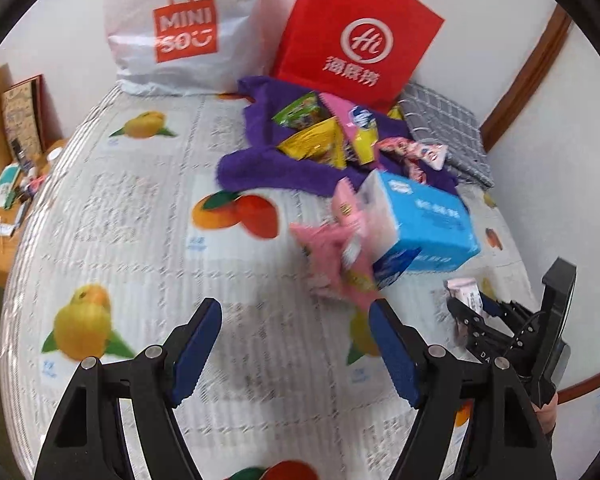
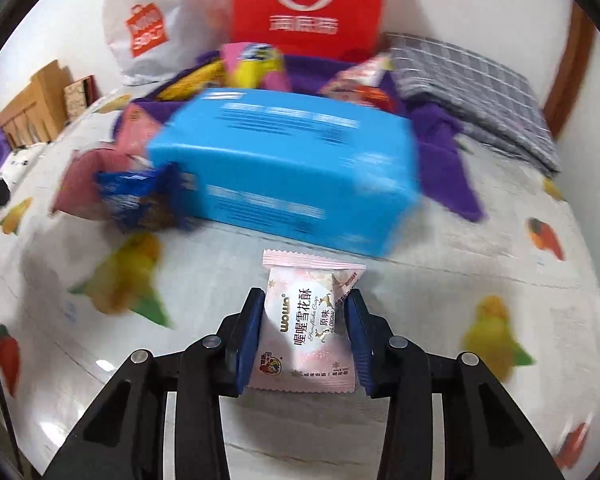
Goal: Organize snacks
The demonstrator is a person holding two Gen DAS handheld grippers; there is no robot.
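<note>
While the right claw [image 2: 306, 334] is pinching a small pink snowflake-crisp packet [image 2: 310, 324] between its blue pads just above the fruit-print bed cover [image 1: 140, 208], the left claw [image 1: 296, 344] is hanging wide apart with nothing in it, nearer the left of the bed. Judging by this, the step in hand is carrying one picked snack toward a place to sort it, and the next move is calling for choosing where it belongs and lowering it there without crushing the wrapper.

Just beyond the packet, a blue box [image 2: 284, 172] is lying on the cover, with pink pouches [image 1: 332, 256] and a dark blue wrapper [image 2: 140, 192] crowding its left end. Farther off, a purple towel [image 1: 260, 160] is carrying a loose heap of yellow, green and pink snack packs [image 1: 328, 136]. At the far wall, a red paper bag [image 1: 356, 40] and a white Miniso bag [image 1: 180, 32] are standing; what is inside them is not showing.
</note>
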